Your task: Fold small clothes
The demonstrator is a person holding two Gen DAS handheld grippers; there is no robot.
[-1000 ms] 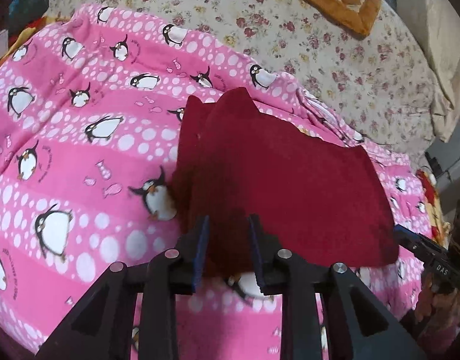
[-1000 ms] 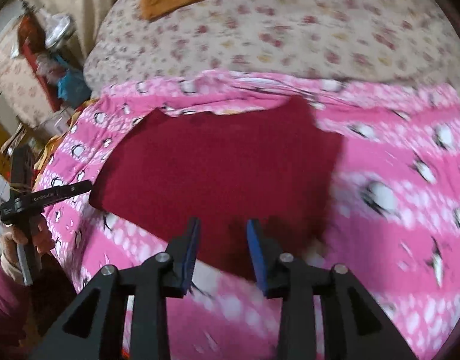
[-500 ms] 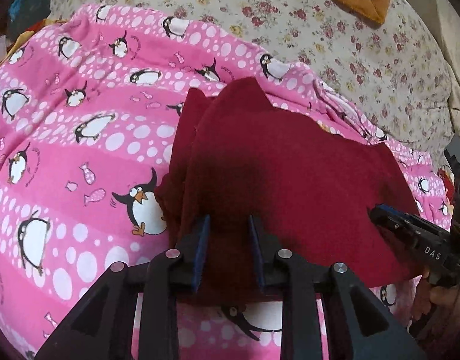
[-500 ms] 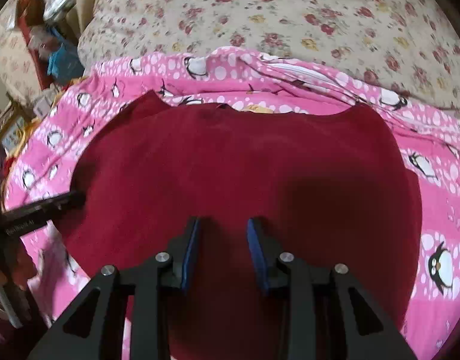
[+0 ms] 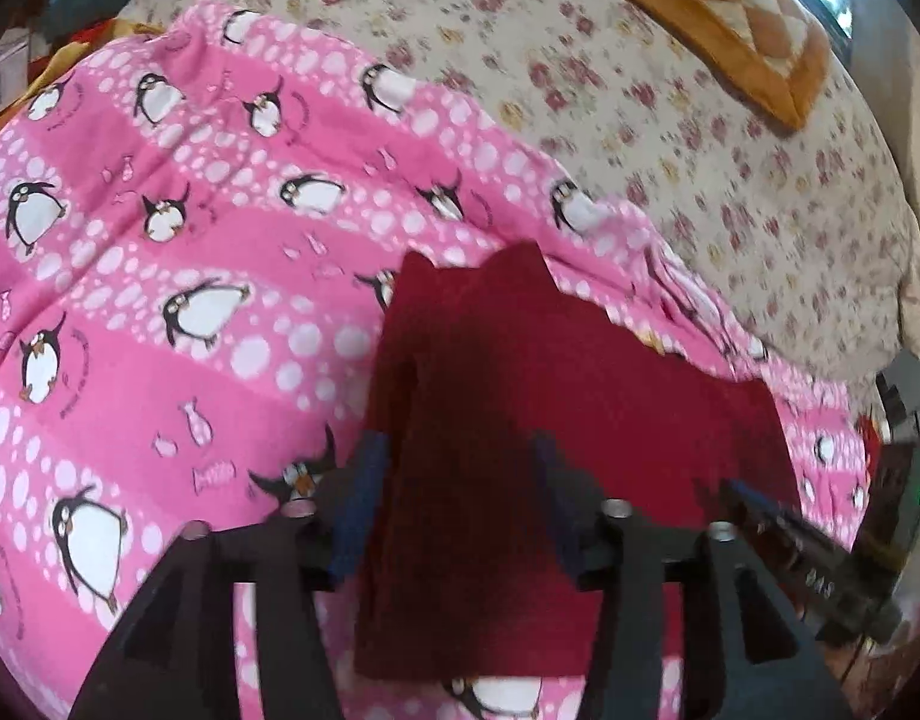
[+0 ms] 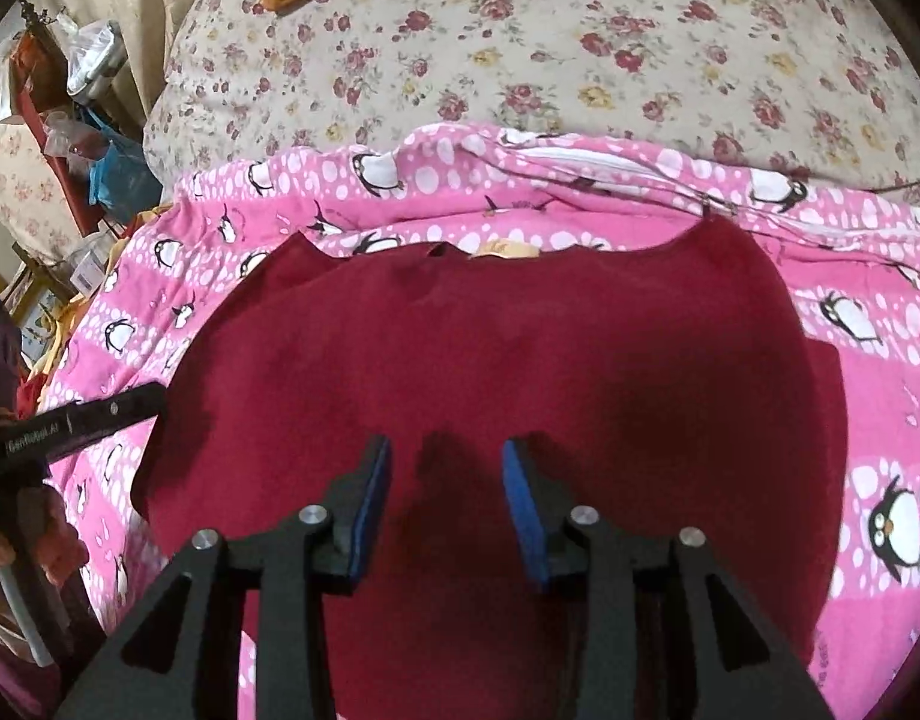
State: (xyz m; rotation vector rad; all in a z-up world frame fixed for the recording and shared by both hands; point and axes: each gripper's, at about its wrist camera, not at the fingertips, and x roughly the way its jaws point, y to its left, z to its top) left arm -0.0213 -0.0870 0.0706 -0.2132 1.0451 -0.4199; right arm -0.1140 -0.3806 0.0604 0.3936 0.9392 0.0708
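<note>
Left wrist view showed my left gripper (image 5: 453, 498) low over the dark red garment (image 5: 580, 420), which lay on the pink penguin blanket (image 5: 159, 312) covering the bed. Its fingers (image 5: 363, 498) stood apart, the folded left edge of the cloth running up between them toward twelve o'clock; I could not see the pads pressing on it. The jaws had just been opening, with that doubled edge lying in the gap. At four o'clock the other tool's black finger reached in over the cloth's near right corner.

Right wrist view showed my right gripper (image 6: 447, 504) above the near middle of the garment (image 6: 520, 360), fingers (image 6: 372, 498) parted with only flat cloth under them and nothing pinched. Its jaws had also just been widening slightly. The left tool poked in at nine o'clock beside the garment's left edge.

I judged that one fold had just been laid down and let go. The next move would call for picking a fresh edge, probably the near hem, and carrying it toward twelve o'clock.

Against the earlier frames, the left fingers had been nearly closed on the cloth edge and now stood wide; the right view had moved in, the garment filling far more of it than before.
</note>
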